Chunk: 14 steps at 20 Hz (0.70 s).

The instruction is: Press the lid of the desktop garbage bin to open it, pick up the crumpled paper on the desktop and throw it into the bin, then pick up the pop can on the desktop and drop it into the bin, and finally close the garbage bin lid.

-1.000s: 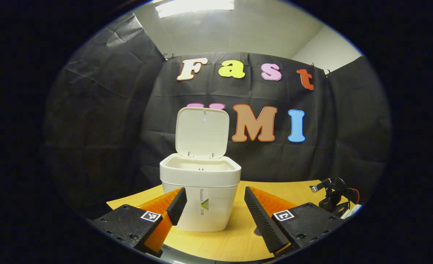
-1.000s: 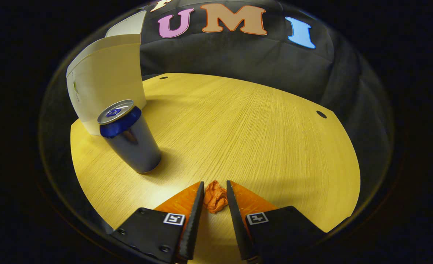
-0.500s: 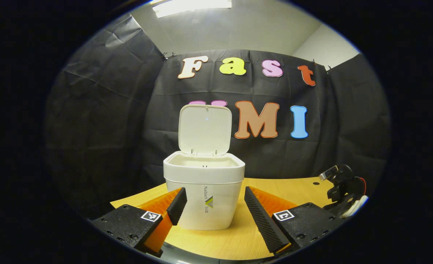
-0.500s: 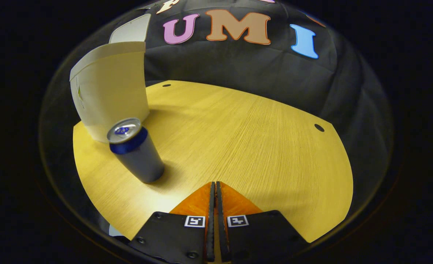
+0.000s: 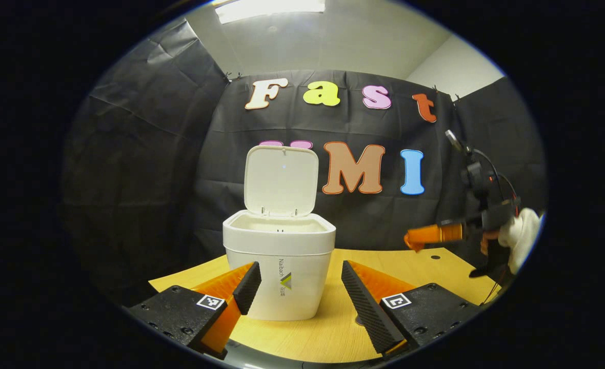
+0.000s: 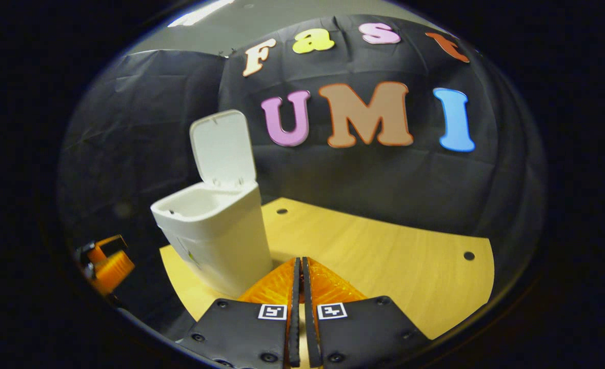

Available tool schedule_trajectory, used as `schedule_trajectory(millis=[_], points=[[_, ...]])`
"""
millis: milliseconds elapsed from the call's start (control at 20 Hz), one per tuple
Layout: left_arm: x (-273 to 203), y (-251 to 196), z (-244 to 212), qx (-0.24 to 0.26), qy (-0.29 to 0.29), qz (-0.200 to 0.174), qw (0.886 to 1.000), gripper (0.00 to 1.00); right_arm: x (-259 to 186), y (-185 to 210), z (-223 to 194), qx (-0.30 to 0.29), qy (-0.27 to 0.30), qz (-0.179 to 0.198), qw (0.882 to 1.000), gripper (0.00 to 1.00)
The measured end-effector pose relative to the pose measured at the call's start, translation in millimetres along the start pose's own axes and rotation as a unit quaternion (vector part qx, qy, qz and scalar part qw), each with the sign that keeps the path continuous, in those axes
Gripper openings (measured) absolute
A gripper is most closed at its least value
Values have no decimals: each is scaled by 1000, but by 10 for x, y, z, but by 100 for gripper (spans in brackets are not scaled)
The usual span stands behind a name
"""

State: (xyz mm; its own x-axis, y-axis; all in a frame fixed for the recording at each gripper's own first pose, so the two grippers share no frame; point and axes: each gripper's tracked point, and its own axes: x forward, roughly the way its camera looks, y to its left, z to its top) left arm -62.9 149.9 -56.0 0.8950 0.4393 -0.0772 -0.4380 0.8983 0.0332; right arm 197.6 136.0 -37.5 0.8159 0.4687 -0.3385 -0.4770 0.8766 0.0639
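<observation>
Left gripper view: white desktop bin [image 5: 279, 269] at 6 o'clock on the wooden table [image 5: 328, 333], lid [image 5: 281, 180] flipped up. Side reads "Naibach". Left gripper [image 5: 297, 287] is wide apart, holding nothing. At 3 o'clock, the right gripper [image 5: 415, 239] pinches crumpled orange paper [image 5: 413, 241].

Right gripper view: fingers [image 6: 293, 287] squeezed together, bin at 9 o'clock.

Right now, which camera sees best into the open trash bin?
The right gripper view. It looks down at the bin from higher up, so the bin's white inside shows under the raised lid. The left gripper view meets the bin nearly level: front wall, rim and upright lid, little of the inside.
</observation>
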Motion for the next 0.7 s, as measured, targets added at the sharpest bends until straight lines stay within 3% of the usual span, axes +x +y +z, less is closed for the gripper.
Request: schedule_trajectory(millis=[150, 400, 700], points=[[-33, -20, -31, -3, 4, -1, 1000, 95, 165, 378, 521, -25, -38, 38, 998, 6], [-193, -40, -27, 4, 7, 4, 1000, 95, 596, 1000, 813, -41, -49, 98, 993, 7], [-352, 58, -55, 6, 11, 22, 1000, 95, 1220, 1334, 928, -53, -32, 100, 993, 7]])
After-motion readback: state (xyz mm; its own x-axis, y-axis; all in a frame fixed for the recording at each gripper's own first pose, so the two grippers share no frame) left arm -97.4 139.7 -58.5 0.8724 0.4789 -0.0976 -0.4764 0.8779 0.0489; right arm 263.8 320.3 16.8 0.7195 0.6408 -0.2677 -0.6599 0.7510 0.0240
